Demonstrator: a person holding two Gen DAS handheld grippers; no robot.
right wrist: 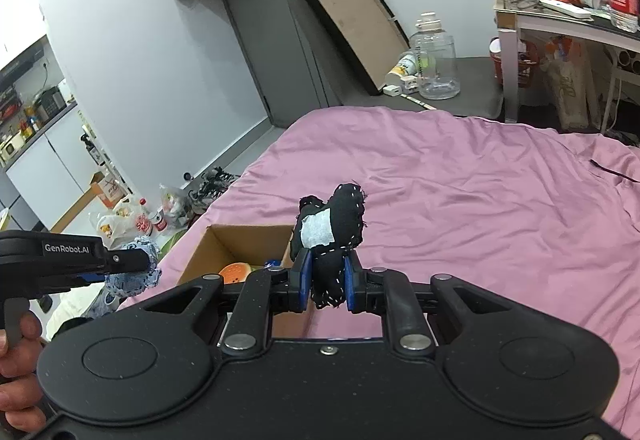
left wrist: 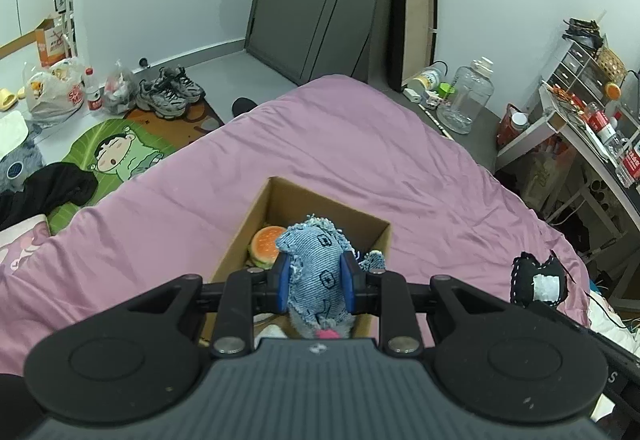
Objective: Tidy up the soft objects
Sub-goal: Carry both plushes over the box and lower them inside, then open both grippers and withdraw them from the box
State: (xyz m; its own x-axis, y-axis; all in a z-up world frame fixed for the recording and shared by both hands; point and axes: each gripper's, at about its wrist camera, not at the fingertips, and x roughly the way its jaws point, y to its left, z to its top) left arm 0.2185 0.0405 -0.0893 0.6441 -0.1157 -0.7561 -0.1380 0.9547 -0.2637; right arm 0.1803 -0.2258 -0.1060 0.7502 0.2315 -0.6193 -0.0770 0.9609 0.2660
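Note:
My left gripper point(left wrist: 316, 282) is shut on a blue denim soft toy point(left wrist: 316, 268) and holds it over the open cardboard box point(left wrist: 240, 236) on the purple bed. A plush burger point(left wrist: 266, 246) lies inside the box. My right gripper point(right wrist: 326, 286) is shut on a black stitched soft toy with a white patch point(right wrist: 332, 224), held just right of the box point(right wrist: 208, 244). In the left wrist view the black toy point(left wrist: 538, 280) shows at right. In the right wrist view the left gripper with the denim toy point(right wrist: 136, 272) shows at left.
The purple bedsheet point(left wrist: 360, 144) spreads around the box. The floor at left holds shoes point(left wrist: 170, 92), bags, a bottle and a cartoon mat point(left wrist: 116, 152). A large clear jug point(left wrist: 464, 96) and a cluttered desk point(right wrist: 560, 12) stand at right.

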